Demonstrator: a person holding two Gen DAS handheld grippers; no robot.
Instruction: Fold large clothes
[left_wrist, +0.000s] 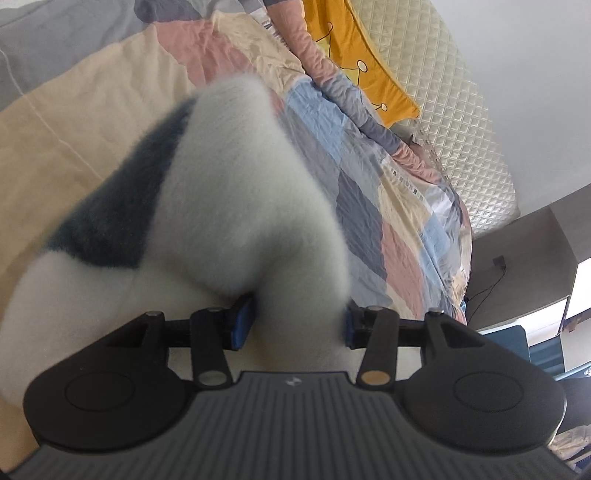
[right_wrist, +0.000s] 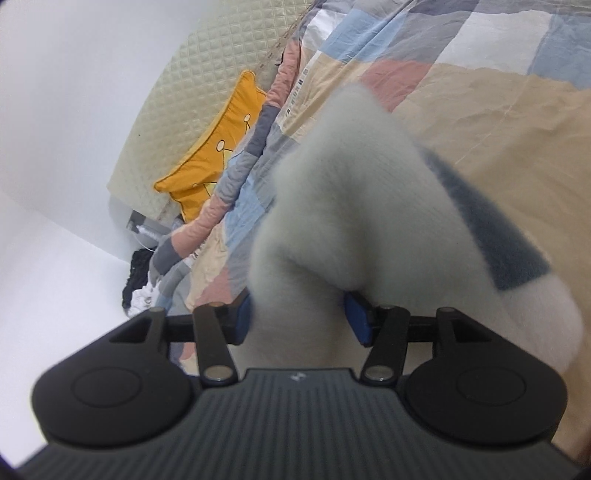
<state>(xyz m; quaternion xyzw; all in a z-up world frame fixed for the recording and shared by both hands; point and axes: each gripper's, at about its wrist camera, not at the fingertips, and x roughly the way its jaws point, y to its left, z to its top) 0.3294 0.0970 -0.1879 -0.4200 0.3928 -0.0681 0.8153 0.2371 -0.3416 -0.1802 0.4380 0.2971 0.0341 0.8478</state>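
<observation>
Closest to the left wrist camera, the left gripper (left_wrist: 293, 323) is standing with its blue pads (left_wrist: 242, 325) partly spread, and a bunch of fuzzy pale sweater (left_wrist: 236, 192) with a dark blue-grey band is sitting between them. Whether the pads are pressing the cloth I cannot tell, since the fabric is blurred. Beyond it, the sweater is lying on a patchwork quilt (left_wrist: 388, 192), with a yellow pillow (left_wrist: 354, 62) leaning against a quilted headboard (left_wrist: 461, 122).

Nearest the right wrist camera, the right gripper (right_wrist: 297, 317) is likewise holding its jaws at a middling gap around a blurred fold of the same sweater (right_wrist: 362, 192); a grip cannot be told. Behind, the quilt (right_wrist: 498, 92) is spreading out, the pillow (right_wrist: 221, 147) resting beside the headboard (right_wrist: 184, 92).
</observation>
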